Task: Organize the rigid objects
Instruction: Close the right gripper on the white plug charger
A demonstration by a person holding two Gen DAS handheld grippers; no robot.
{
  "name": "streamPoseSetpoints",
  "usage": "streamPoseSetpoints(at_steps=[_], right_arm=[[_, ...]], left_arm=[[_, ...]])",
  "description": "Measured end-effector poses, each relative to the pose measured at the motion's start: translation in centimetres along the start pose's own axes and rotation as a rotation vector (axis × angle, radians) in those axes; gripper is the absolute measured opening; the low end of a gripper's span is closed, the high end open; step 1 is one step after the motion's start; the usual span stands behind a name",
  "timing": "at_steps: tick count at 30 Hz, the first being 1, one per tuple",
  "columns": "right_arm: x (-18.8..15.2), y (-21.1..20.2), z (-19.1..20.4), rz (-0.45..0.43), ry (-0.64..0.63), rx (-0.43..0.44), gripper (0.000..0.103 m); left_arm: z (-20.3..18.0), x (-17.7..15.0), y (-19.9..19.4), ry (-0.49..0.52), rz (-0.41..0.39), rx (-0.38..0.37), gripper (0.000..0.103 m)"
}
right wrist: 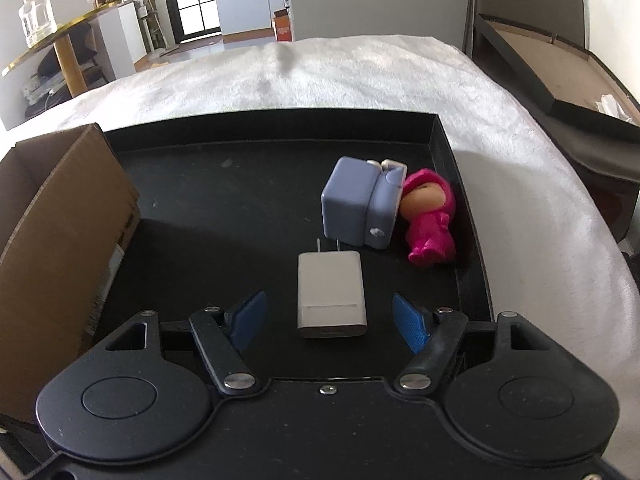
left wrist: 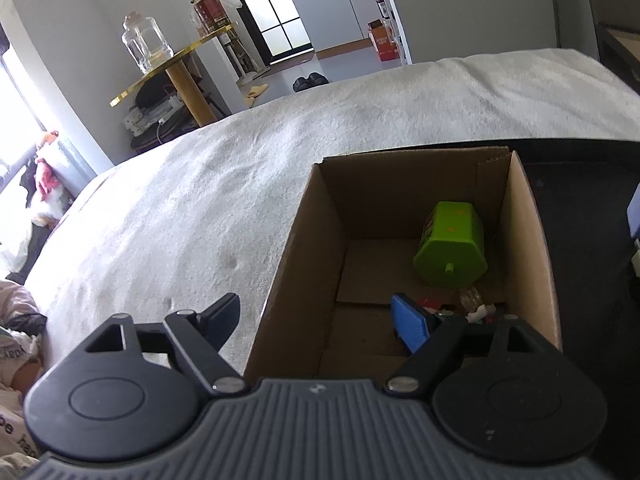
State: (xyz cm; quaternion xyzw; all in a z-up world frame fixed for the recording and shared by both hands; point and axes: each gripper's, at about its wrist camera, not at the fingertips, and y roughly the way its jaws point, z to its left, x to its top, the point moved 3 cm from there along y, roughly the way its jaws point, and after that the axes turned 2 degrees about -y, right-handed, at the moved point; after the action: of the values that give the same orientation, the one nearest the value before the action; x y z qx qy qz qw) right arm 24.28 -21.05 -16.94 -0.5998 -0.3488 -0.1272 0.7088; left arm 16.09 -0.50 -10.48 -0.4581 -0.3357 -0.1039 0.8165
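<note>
In the left wrist view, an open cardboard box (left wrist: 304,256) holds a green plastic toy (left wrist: 452,246) and some small items at its near right corner. My left gripper (left wrist: 316,320) is open and empty, straddling the box's left wall. In the right wrist view, a black tray (right wrist: 240,184) holds a white plug charger (right wrist: 331,294), a lavender cube case (right wrist: 360,202) and a pink toy figure (right wrist: 430,216). My right gripper (right wrist: 330,320) is open, its blue pads on either side of the charger, not touching it.
The box (right wrist: 60,240) stands on the tray's left side. Tray and box rest on a white fluffy cover (right wrist: 360,76). A gold-edged side table with a glass jar (left wrist: 144,42) stands beyond the bed. A dark bed frame (right wrist: 560,80) lies to the right.
</note>
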Motion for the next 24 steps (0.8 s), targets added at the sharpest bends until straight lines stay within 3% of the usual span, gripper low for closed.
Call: streamPoseSetpoints(at_steps=[1,3,13,24], right_arm=[[0.0,0.1,0.0,-0.001,-0.003,0.001,0.069],[-0.2,0.4,0.0,0.0,-0.018,0.006,0.036],[-0.3,-0.2,-0.9,0.041,-0.01,-0.017,0.036],[0.1,-1.7,-0.5,0.003,-0.03,-0.031,0.036]], left_arm=[[-0.1,0.0,0.0,0.009,0.002,0.009,0.083],[-0.3,-0.1,0.0,0.025,0.002,0.025,0.085],[-0.7,-0.4,0.2,0.033,0.034,0.024,0.091],[0.4,-0.6,0.3,-0.003,0.035,0.002,0.094]])
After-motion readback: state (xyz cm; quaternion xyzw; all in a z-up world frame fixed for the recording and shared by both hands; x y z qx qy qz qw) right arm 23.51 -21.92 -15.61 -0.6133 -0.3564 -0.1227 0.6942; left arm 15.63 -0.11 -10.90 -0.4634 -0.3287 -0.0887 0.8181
